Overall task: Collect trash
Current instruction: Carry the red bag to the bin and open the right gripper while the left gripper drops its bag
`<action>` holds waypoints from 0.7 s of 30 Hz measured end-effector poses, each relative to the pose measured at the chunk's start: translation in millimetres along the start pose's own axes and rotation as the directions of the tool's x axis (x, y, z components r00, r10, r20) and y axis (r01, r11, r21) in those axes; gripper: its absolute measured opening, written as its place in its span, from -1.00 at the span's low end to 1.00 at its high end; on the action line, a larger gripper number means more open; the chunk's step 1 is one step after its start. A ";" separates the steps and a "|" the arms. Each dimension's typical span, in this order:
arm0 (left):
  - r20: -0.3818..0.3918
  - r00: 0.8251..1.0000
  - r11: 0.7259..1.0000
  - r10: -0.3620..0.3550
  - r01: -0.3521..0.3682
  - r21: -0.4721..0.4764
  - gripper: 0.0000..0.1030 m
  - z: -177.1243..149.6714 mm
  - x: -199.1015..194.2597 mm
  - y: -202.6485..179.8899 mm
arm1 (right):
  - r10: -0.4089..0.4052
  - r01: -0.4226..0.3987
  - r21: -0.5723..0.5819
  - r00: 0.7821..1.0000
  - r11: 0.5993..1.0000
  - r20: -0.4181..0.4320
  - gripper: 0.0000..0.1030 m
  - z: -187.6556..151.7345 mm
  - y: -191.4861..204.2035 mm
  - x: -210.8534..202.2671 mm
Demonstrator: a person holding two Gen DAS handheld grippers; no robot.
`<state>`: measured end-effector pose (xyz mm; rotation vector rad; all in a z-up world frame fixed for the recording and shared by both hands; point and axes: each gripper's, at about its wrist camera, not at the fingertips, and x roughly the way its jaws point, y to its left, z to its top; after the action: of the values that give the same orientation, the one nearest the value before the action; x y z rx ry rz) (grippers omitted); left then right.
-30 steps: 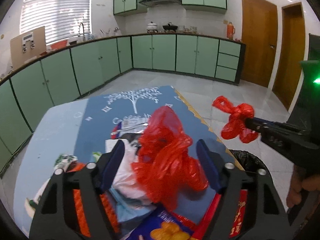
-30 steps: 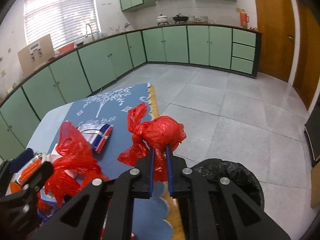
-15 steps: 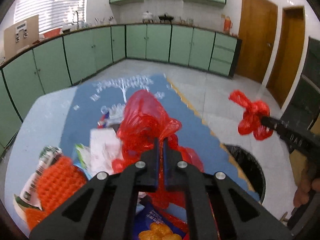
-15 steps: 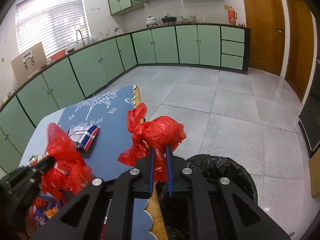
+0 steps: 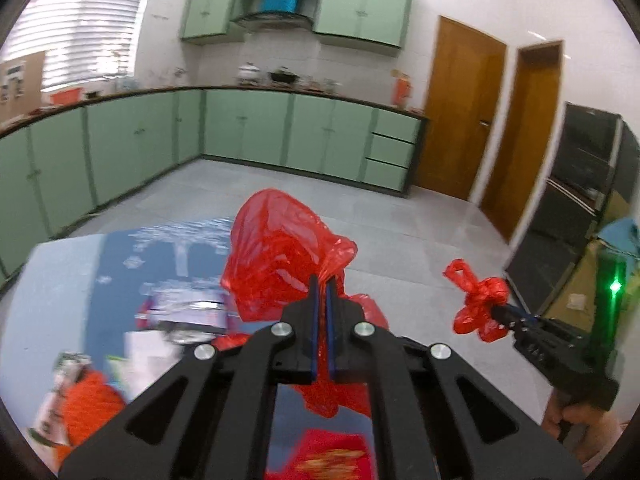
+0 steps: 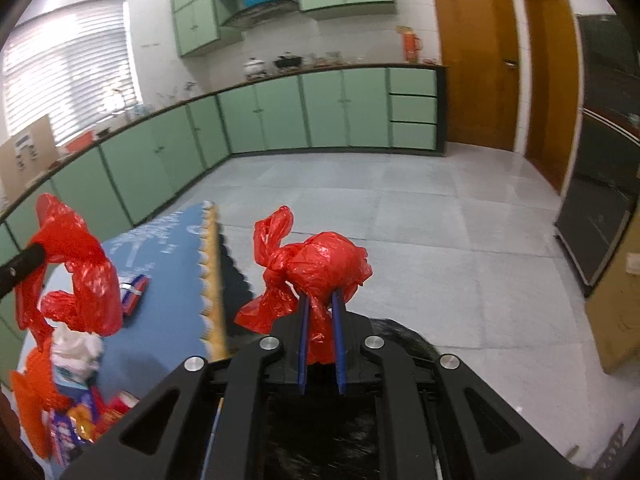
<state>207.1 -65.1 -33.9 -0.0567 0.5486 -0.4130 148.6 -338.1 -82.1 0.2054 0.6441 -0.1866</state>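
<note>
While each gripper's fingers clench one, both red bags look crumpled, glossy.

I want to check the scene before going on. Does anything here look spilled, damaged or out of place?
Nothing looks damaged. Wrappers and packets lie jumbled on the blue table mat, which is the trash to collect. Each gripper is shut on a red plastic bag.
</note>
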 end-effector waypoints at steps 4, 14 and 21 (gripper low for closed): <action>-0.063 0.992 0.994 -0.106 0.108 0.018 -0.97 -8.7 29.2 -35.5 | -0.080 0.080 0.017 0.996 0.997 -0.035 -0.79 -12.8 -29.1 1.0; -0.189 0.967 0.981 -0.169 0.184 0.067 -0.04 -23.5 98.0 -81.4 | -0.156 0.164 0.043 0.977 0.986 -0.144 -0.38 -42.5 -66.2 31.8; -0.190 0.969 0.985 -0.158 0.169 0.042 0.02 -22.7 85.4 -66.9 | -0.168 0.177 0.036 0.972 0.984 -0.165 0.04 -53.0 -67.8 34.9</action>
<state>236.9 -158.9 -84.8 -0.0072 0.7193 -0.5991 129.6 -394.1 -153.7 0.2146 0.8194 -0.3567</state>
